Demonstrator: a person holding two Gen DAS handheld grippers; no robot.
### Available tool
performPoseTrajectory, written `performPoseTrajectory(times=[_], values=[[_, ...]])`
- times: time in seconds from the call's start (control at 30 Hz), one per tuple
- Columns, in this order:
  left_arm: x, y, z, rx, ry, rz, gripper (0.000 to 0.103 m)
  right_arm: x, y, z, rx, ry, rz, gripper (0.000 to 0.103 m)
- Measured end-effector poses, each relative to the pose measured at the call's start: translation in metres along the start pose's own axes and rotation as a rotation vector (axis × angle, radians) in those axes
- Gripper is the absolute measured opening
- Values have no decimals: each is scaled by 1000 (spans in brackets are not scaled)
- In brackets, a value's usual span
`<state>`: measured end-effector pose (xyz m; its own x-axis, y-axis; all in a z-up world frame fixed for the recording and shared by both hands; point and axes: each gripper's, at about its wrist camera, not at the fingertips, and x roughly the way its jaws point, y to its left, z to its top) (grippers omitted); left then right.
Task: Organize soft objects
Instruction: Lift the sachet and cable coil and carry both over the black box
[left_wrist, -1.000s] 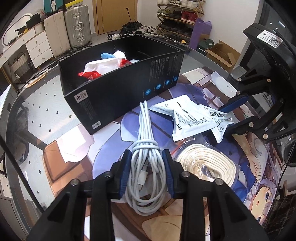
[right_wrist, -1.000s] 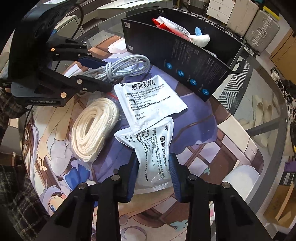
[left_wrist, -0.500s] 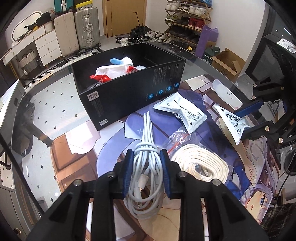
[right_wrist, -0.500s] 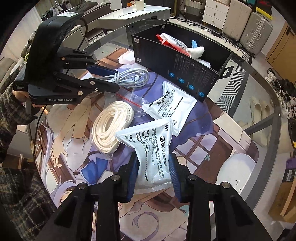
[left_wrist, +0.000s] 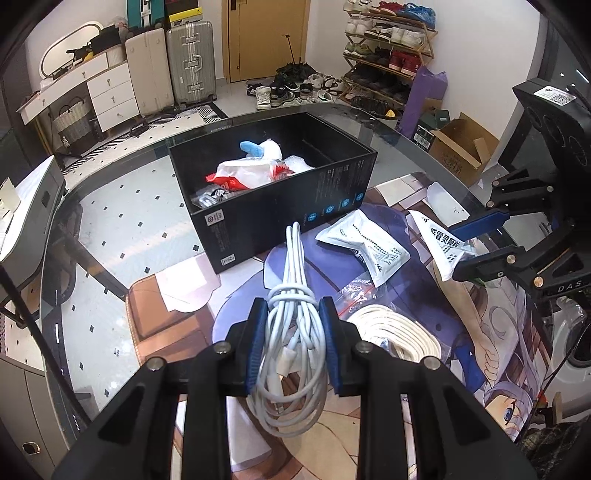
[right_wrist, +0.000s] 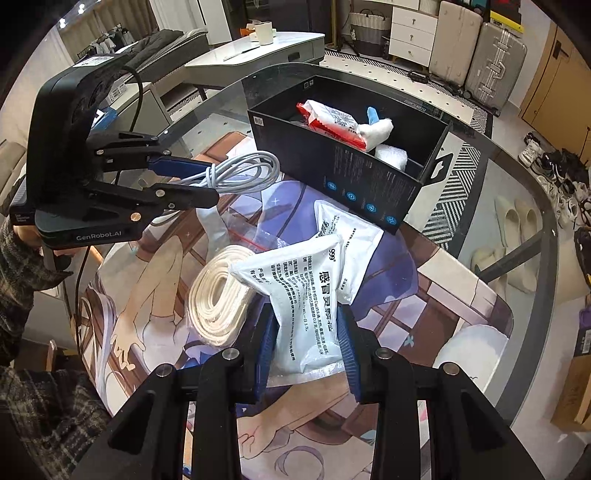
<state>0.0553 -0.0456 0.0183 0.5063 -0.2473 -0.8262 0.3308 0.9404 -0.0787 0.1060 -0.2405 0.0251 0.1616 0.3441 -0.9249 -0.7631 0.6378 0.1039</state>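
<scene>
While clamped, left tongs (left_wrist: 291, 334) grip cable (left_wrist: 291, 332), right tongs (right_wrist: 308, 349) sachet (right_wrist: 303, 299).

A glass table (left_wrist: 122, 221) carries a printed anime mat (left_wrist: 491, 332). Far left stand two suitcases (left_wrist: 170, 66) beside a white dresser (left_wrist: 107, 92). A wooden door (left_wrist: 262, 37) lies far centre, with a shoe rack (left_wrist: 388, 51) to its right and loose shoes (left_wrist: 291, 88) between. A cardboard box (left_wrist: 461, 147) sits at right.
</scene>
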Motion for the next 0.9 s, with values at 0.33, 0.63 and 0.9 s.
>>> performPoseTrajectory(times=[0.33, 0.63, 0.9], values=[[-17, 0, 12, -25, -47, 9, 26, -10, 4, 21, 13, -62, 7, 33], [-28, 7, 26, -51, -67, 18, 26, -12, 5, 44, 34, -106, 17, 33], [-34, 14, 40, -76, -90, 35, 26, -18, -5, 60, 76, -134, -7, 33]])
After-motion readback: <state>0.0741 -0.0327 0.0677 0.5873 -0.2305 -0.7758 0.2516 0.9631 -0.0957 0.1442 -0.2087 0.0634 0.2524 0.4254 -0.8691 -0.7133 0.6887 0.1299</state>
